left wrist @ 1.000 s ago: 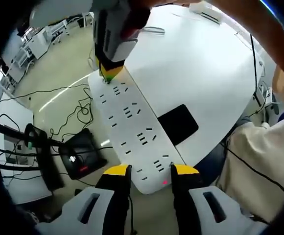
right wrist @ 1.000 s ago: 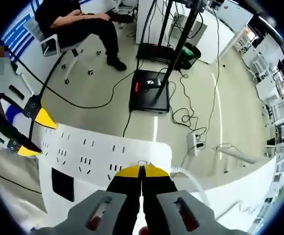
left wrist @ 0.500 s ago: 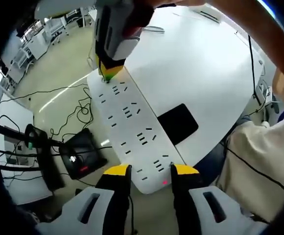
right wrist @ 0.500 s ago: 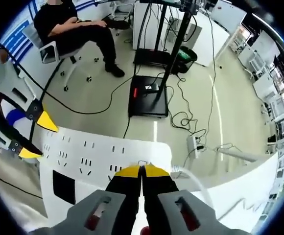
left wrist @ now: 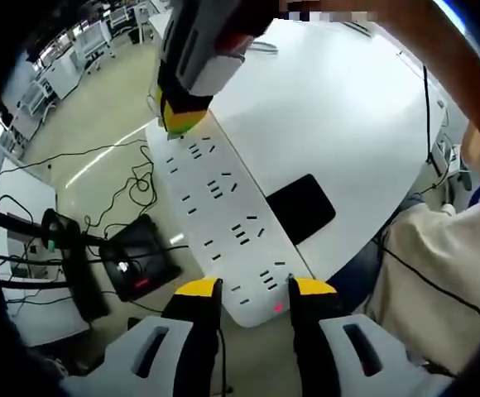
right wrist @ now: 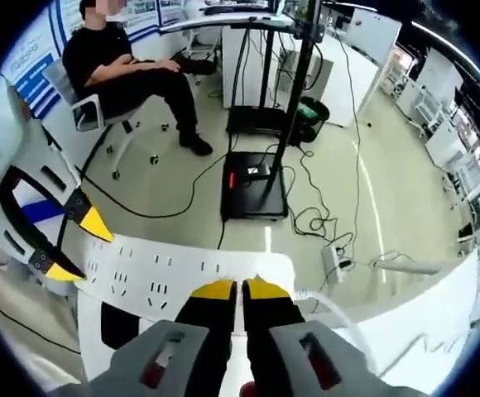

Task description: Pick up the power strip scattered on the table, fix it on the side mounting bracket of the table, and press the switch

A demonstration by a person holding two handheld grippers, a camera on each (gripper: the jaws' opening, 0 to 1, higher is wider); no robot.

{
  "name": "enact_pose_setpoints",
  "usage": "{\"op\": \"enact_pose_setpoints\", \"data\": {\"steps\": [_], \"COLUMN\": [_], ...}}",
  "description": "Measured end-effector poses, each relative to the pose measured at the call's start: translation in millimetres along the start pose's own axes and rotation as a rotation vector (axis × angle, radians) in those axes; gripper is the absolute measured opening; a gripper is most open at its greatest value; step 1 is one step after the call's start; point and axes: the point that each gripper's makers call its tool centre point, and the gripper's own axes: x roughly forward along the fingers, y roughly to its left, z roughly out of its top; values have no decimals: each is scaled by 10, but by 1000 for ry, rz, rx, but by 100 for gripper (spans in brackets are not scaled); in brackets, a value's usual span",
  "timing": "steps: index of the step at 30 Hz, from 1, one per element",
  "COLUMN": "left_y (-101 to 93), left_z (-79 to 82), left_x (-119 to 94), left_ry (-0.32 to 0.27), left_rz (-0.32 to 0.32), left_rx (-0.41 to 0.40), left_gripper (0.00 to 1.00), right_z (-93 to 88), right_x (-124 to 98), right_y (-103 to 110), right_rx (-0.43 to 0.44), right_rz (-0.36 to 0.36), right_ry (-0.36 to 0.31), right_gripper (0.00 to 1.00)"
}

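Observation:
The long white power strip (left wrist: 223,223) lies along the edge of the white table (left wrist: 348,124), and a red light glows at its near end. My left gripper (left wrist: 254,289) is shut on that near end, one yellow-tipped jaw on each side. My right gripper (left wrist: 178,122) comes down from above with its tips on the strip's far end. In the right gripper view the power strip (right wrist: 165,269) runs left from my right gripper (right wrist: 238,289), whose jaws stand almost together with nothing between them. My left gripper (right wrist: 76,248) clasps the other end. A white cable (right wrist: 331,302) leaves the strip beside my right gripper's tips.
A black rectangle (left wrist: 300,207) lies on the table next to the strip. Below the table edge, the floor holds a black stand base (right wrist: 255,174) and loose cables (right wrist: 310,203). A person (right wrist: 132,74) sits on a chair beyond. A light sleeve (left wrist: 439,273) is at the right.
The right gripper has drawn back a little from the strip's far end, and a thin gap shows between its tips. The left gripper and strip have not moved.

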Motion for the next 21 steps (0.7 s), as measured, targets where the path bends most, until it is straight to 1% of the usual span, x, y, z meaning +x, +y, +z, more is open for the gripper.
{"op": "enact_pose_setpoints", "data": {"steps": [4, 6, 14, 16, 18, 19, 21], "left_y": [3, 3, 4, 10, 10, 10, 7], "left_z": [-1, -2, 0, 3, 10, 13, 18], "left_x": [-2, -4, -7, -10, -8, -8, -6], "left_ry": [-4, -11, -41, -53, -61, -62, -58], "left_rz": [-1, 0, 5, 6, 6, 6, 7], "left_rx": [-1, -2, -11, -13, -14, -13, -8], "left_gripper": [37, 37, 37, 37, 37, 37, 37], "right_z": [69, 46, 45, 3, -40, -117, -146], "right_x": [-136, -228, -540, -639, -692, -756, -819], "right_y": [-91, -113, -173, -218, -228, -203, -215], "right_rx": [12, 8, 41, 55, 53, 50, 53], "right_rz": [-56, -79, -107, -103, -114, -122, -129], "right_ry": [-68, -81, -166, -193, -201, -208, -220], "right_gripper": [2, 2, 3, 3, 4, 4, 4]}}
